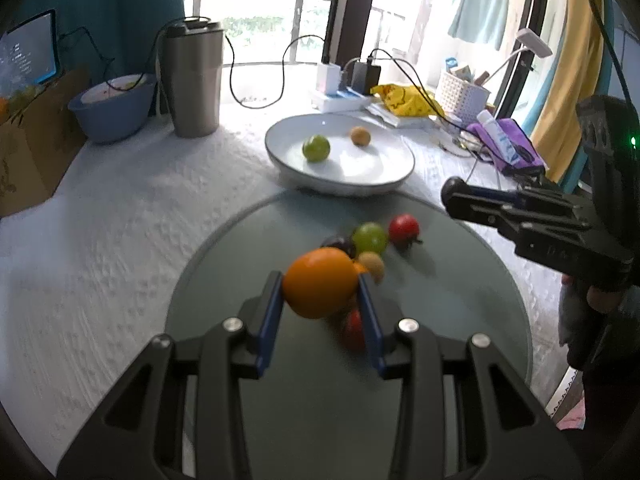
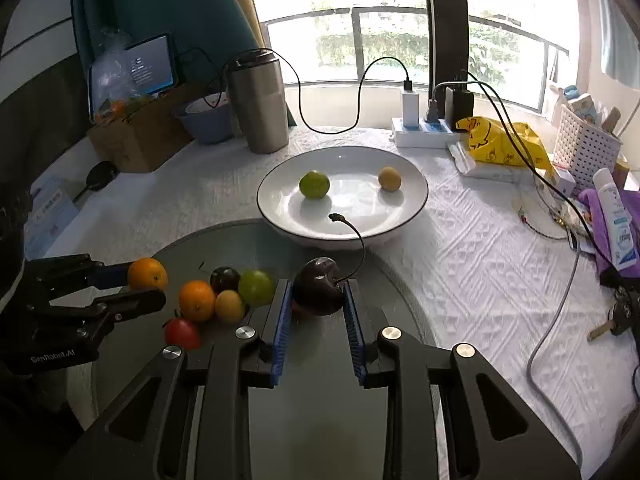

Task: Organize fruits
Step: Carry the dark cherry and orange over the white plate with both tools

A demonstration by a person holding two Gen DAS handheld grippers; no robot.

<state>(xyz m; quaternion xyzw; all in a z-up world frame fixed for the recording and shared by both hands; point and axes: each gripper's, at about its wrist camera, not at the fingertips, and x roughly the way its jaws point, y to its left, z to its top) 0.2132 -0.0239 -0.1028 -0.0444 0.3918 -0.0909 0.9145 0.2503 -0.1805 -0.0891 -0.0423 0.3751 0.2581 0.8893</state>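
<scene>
Left wrist view shows the left gripper (image 1: pixel 322 300) pinching an orange (image 1: pixel 320 282) between its blue fingers above the grey mat (image 1: pixel 224 280), with the white bowl (image 1: pixel 280 168) at 12 o'clock already holding 2 fruits — a green one (image 1: pixel 316 148) and a small tan one (image 1: pixel 360 136). Right wrist view shows the right gripper (image 2: pixel 318 312) closed on a dark cherry (image 2: pixel 319 292) whose long stem curls toward the bowl, while the loose cluster (image 2: pixel 224 294) sits at 9 o'clock. My worry is that both carries head for 1 bowl — the tools could collide over the rim, the round orange could squirt from its narrow grip, or the stem could snag.
</scene>
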